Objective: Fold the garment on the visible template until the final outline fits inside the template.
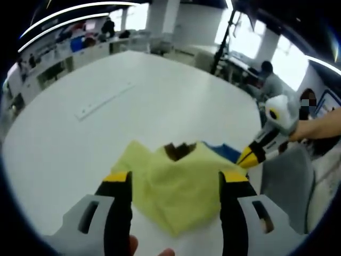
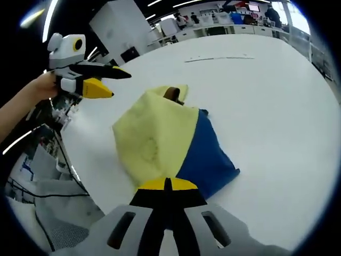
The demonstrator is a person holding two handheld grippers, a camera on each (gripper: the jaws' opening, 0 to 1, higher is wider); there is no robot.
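A yellow garment with a blue part and a brown neck opening lies folded into a bunched heap on the white table. My left gripper hovers over its near edge, jaws wide apart with nothing between them. It also appears at the upper left of the right gripper view, where the left gripper is held by a hand, off the cloth. My right gripper is shut on the garment's edge where yellow meets blue, and in the left gripper view the right gripper enters from the right.
A thin pale strip lies on the table beyond the garment. Grey fabric sits past the table's right edge. Cables and a grey bag hang below the edge. Desks and seated people line the room's back.
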